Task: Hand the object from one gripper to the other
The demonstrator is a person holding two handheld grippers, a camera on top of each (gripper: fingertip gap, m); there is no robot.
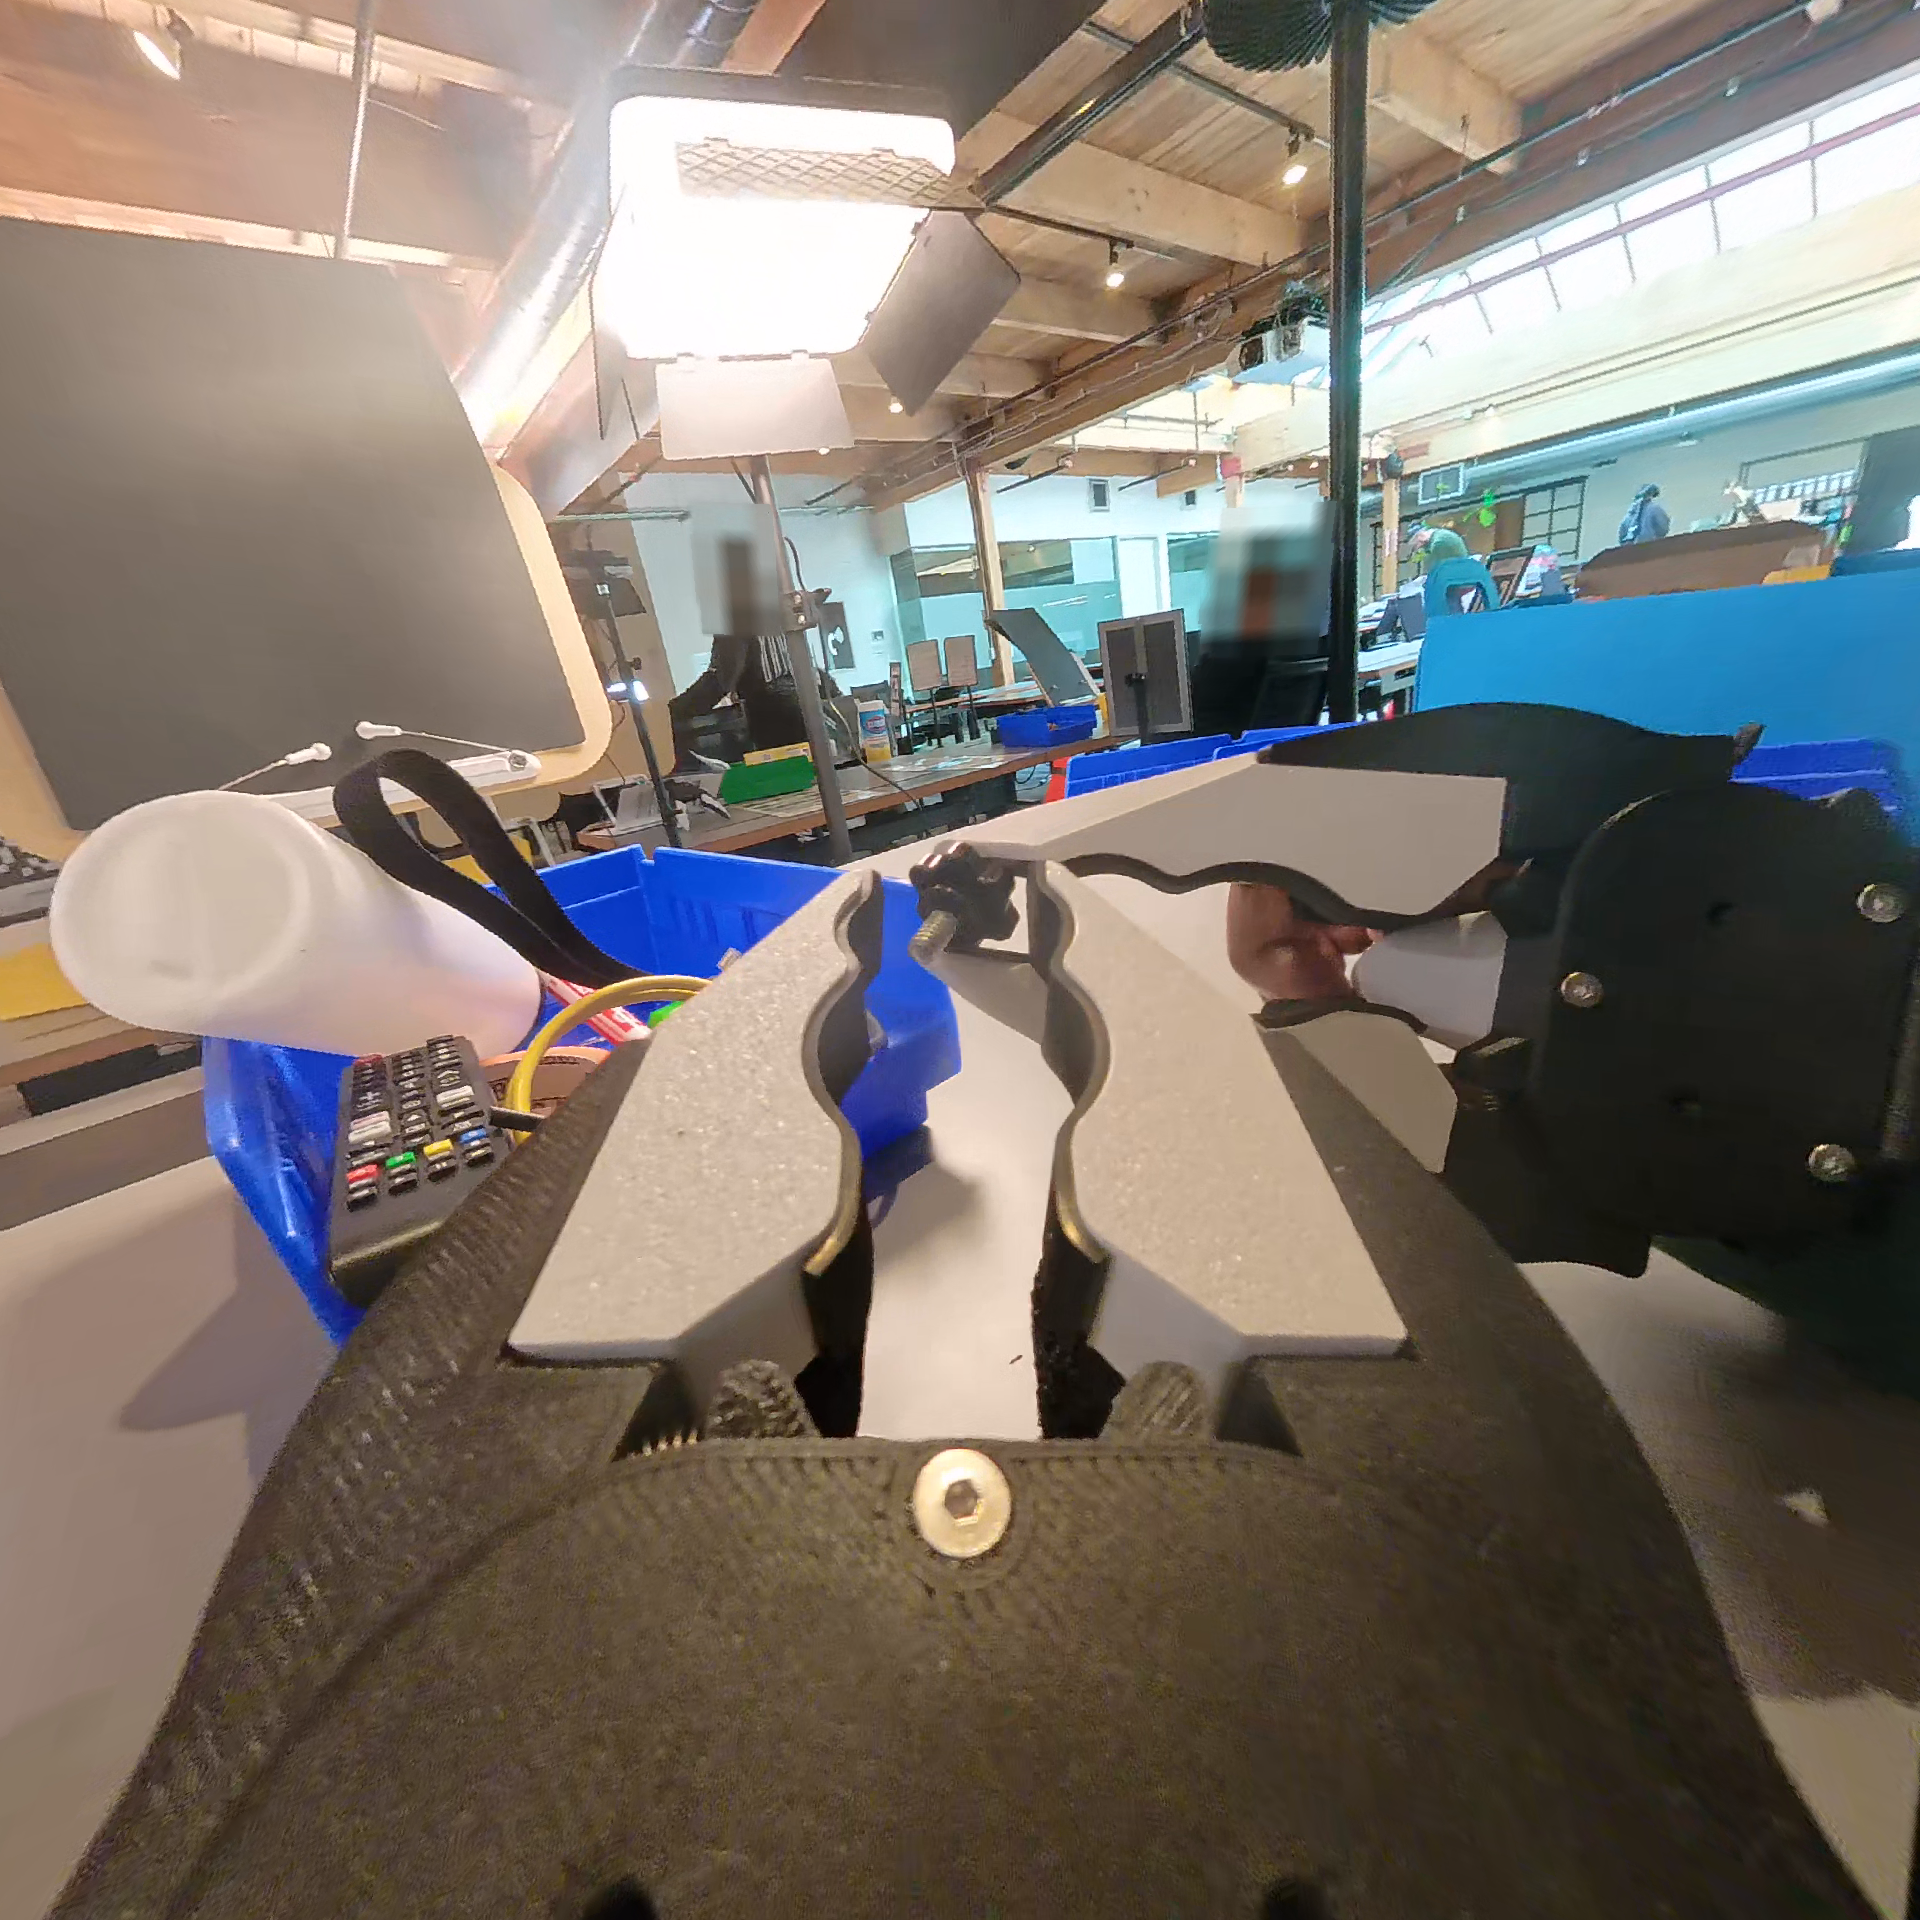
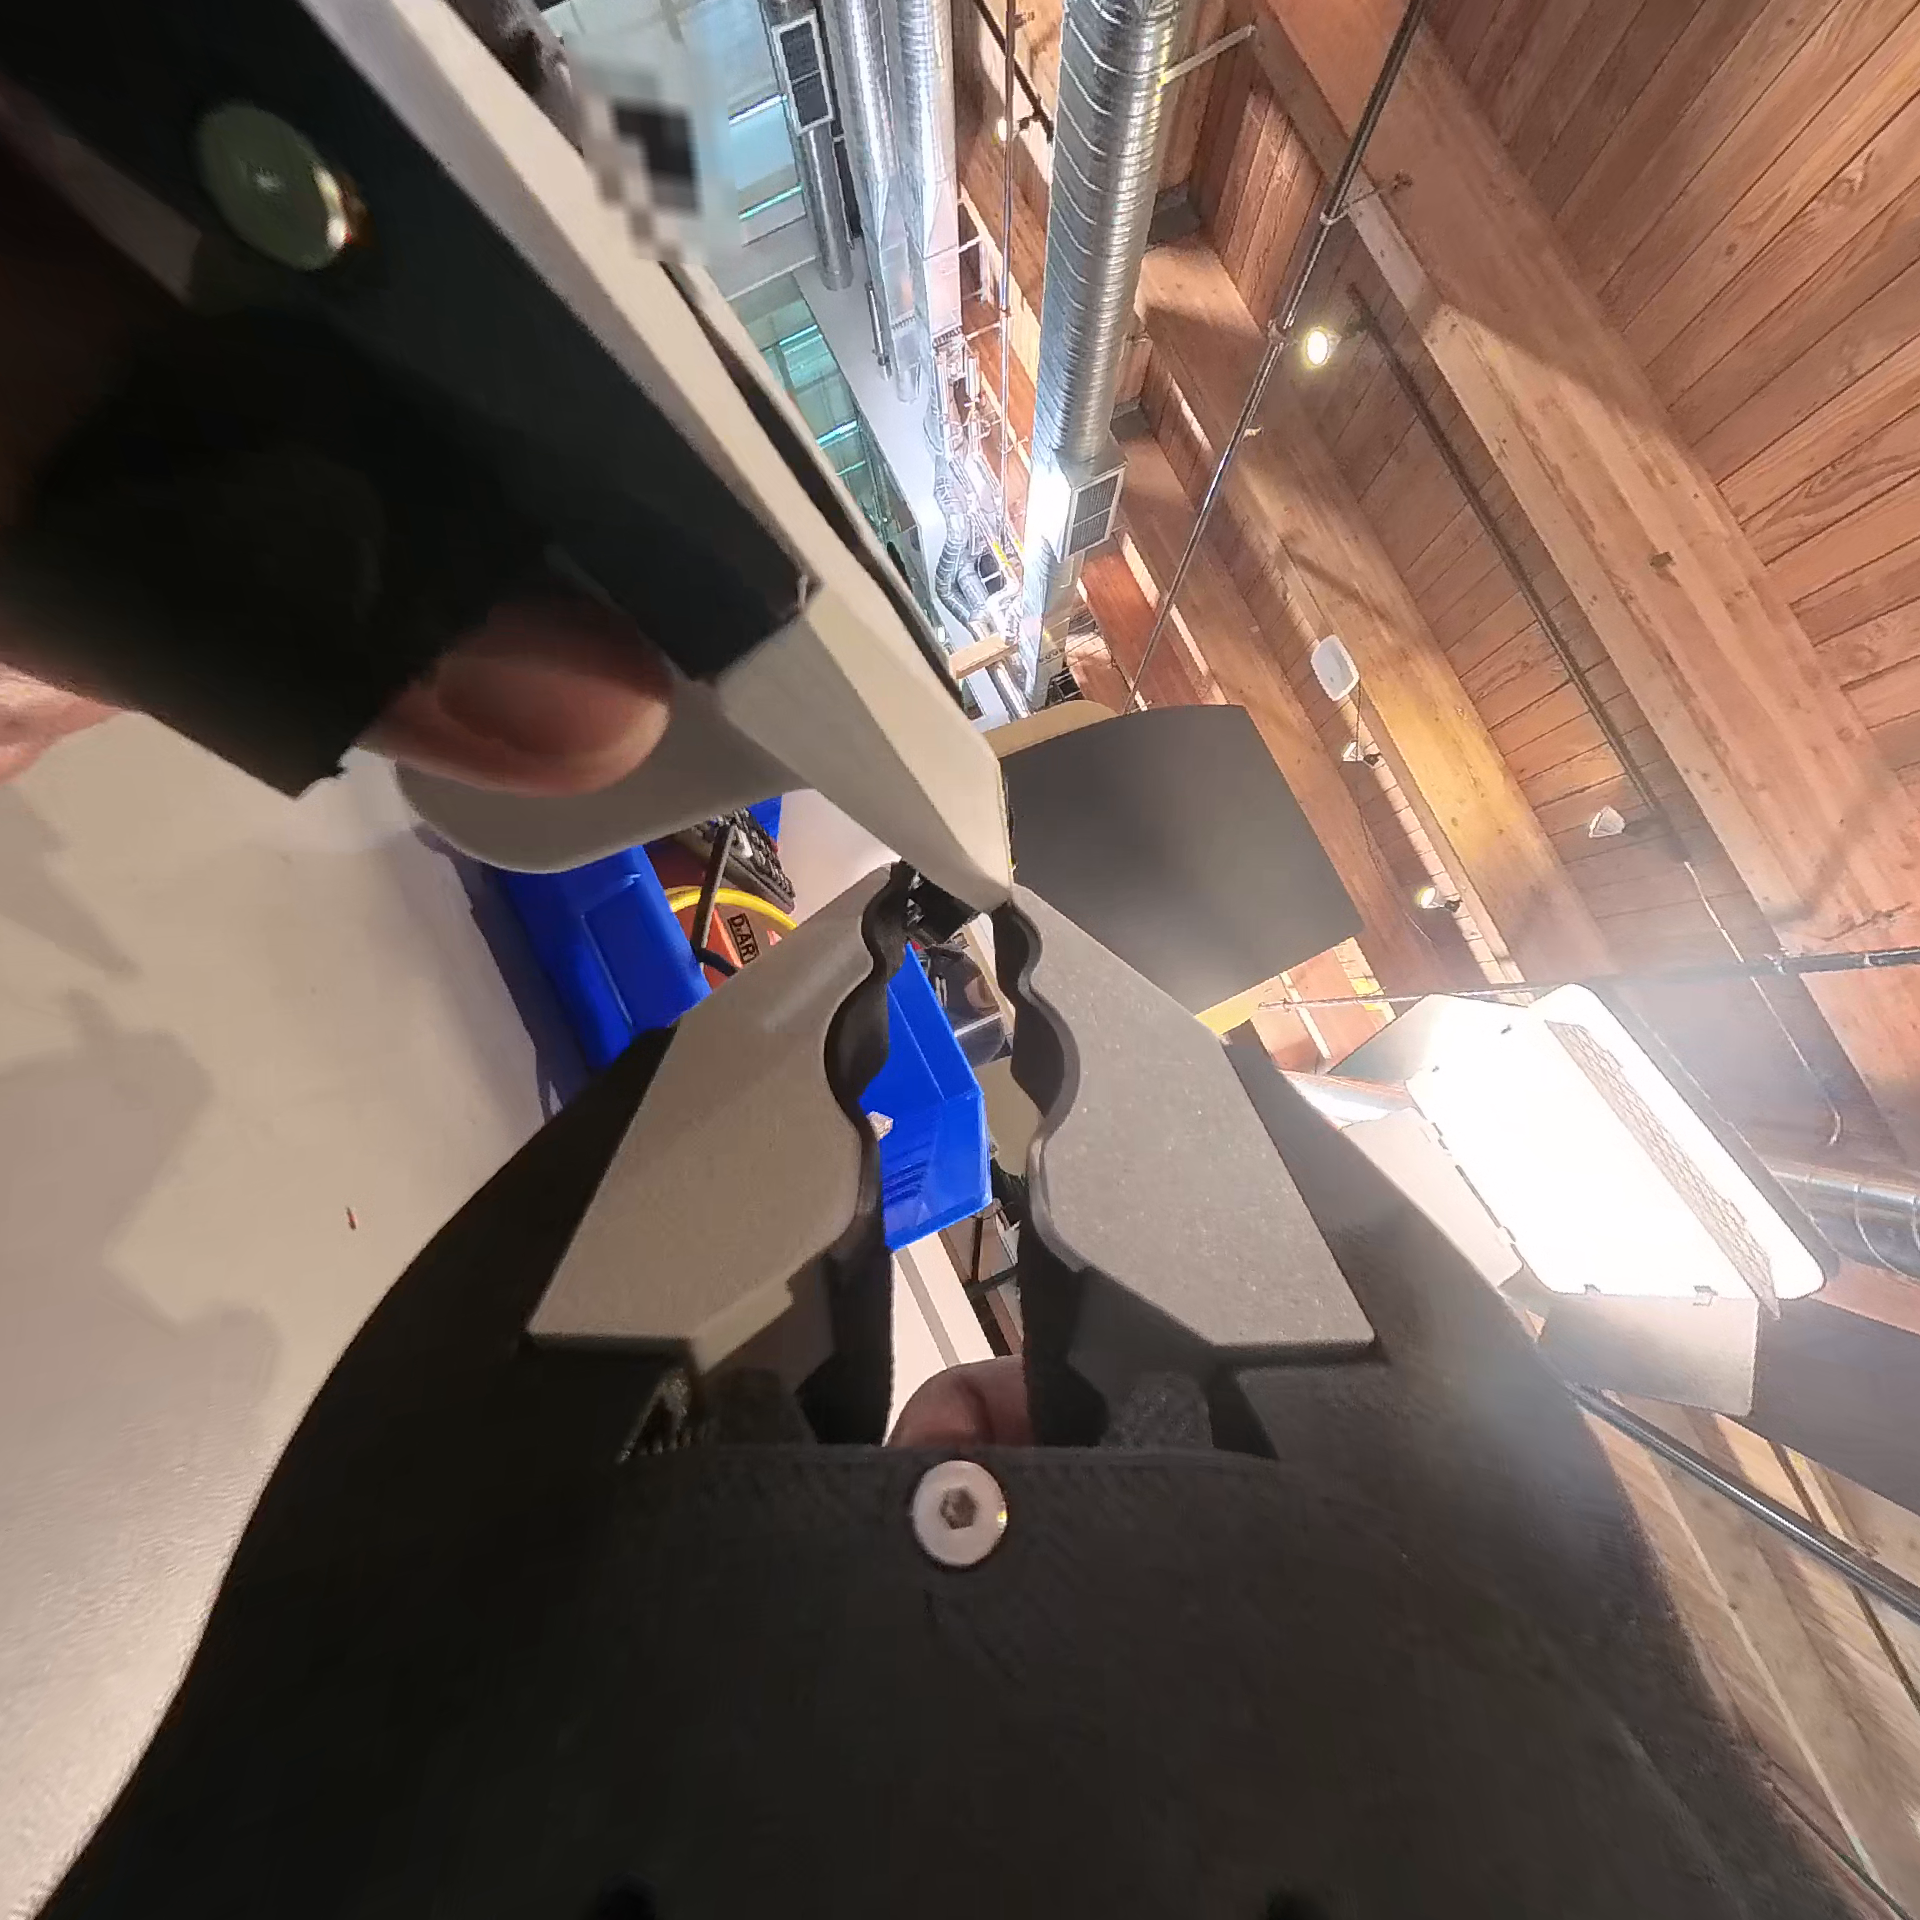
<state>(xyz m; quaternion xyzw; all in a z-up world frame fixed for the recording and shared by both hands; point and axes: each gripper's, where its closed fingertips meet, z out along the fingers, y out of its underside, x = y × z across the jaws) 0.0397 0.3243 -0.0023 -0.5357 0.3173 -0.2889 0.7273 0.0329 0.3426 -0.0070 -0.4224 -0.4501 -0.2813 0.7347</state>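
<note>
Left gripper (image 1: 956, 914) open, nothing between its jaws. Right gripper (image 1: 1023, 878) comes in from the right, clamped on a small black knob w/ threaded stud (image 1: 961, 899), just past the left gripper's tips. Blue bin (image 1: 727, 914) at left on the counter (image 1: 156, 1455), holding a remote (image 1: 416, 1132), white tube (image 1: 260, 914), black strap (image 1: 468, 842).

We see a pale grey, smooth-topped bench (image 1: 156, 1403) carrying a blue plastic bin (image 1: 727, 914). Inside that bin lie a black remote control with coloured buttons (image 1: 416, 1132), a white plastic cylinder (image 1: 270, 914), a black strap (image 1: 468, 842) and a yellow cable loop (image 1: 592, 1008).
</note>
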